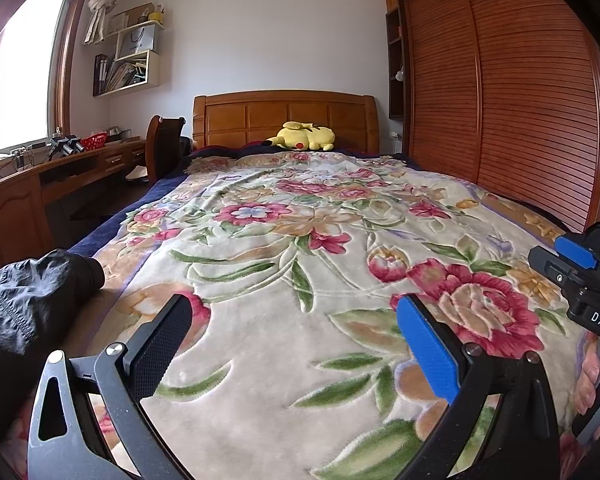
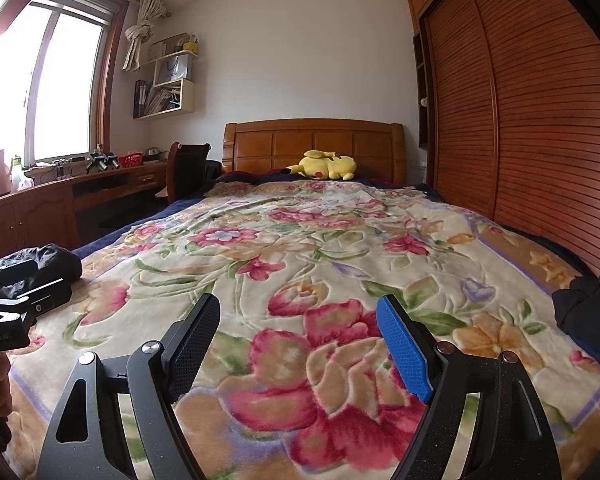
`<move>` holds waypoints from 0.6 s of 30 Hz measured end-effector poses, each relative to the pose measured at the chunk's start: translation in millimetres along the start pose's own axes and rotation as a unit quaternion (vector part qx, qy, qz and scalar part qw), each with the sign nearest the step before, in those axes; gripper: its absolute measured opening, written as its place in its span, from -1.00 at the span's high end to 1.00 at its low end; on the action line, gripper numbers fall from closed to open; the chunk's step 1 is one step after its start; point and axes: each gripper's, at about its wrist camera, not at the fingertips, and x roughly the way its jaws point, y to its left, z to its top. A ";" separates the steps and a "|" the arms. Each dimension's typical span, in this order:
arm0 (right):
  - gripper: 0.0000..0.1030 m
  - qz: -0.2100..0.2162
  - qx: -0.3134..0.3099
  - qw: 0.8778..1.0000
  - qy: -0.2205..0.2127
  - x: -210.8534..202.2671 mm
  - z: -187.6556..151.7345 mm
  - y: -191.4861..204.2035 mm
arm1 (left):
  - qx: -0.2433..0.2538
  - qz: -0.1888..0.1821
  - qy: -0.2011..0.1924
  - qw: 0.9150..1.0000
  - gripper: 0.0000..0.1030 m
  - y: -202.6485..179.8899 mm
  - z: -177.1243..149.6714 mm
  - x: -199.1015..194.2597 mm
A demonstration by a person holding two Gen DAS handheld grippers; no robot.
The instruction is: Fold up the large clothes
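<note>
We are holding the left gripper (image 1: 294, 344) and right gripper (image 2: 300, 344) low, both spread wide, gripping nothing. A black garment (image 1: 28, 304) is lying at lower left on the floral blanket (image 1: 300, 240).

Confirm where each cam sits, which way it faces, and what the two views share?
Left wrist: on the left hand-held gripper, low over the floral blanket, facing the headboard; its open fingers show, the right hand-held gripper at right.
Right wrist: on the right hand-held gripper, same heading; its open fingers show, the left one at left.
Shared: blanket, headboard, yellow plush, black garment.
</note>
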 end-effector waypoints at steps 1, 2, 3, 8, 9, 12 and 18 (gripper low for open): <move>-0.59 0.000 0.000 1.000 0.000 0.0 0.4 -0.5 | 0.000 0.000 0.000 1.000 -0.99 -0.1 -0.1 -0.1; -0.59 0.001 0.000 1.000 0.000 0.0 0.0 -1.3 | 0.000 0.000 0.000 1.000 -0.99 -0.1 0.0 0.0; -0.59 0.001 -0.001 1.000 0.000 0.1 0.0 -1.4 | 0.000 0.000 0.000 1.000 -0.99 -0.1 0.0 0.0; -0.59 0.001 -0.001 1.000 0.000 0.2 0.1 -1.5 | 0.000 0.000 0.000 1.000 -0.99 -0.1 -0.2 0.0; -0.59 0.002 0.000 1.000 0.000 0.1 -0.1 -1.1 | 0.000 0.001 0.000 1.000 -0.99 -0.2 -0.2 -0.1; -0.59 0.003 -0.001 1.000 0.000 0.0 0.1 -2.3 | 0.001 0.001 -0.001 1.000 -0.99 0.4 -0.3 0.3; -0.59 0.004 -0.001 1.000 0.000 0.5 1.1 -4.1 | 0.001 0.001 -0.001 1.000 -0.99 -0.2 -0.5 -0.1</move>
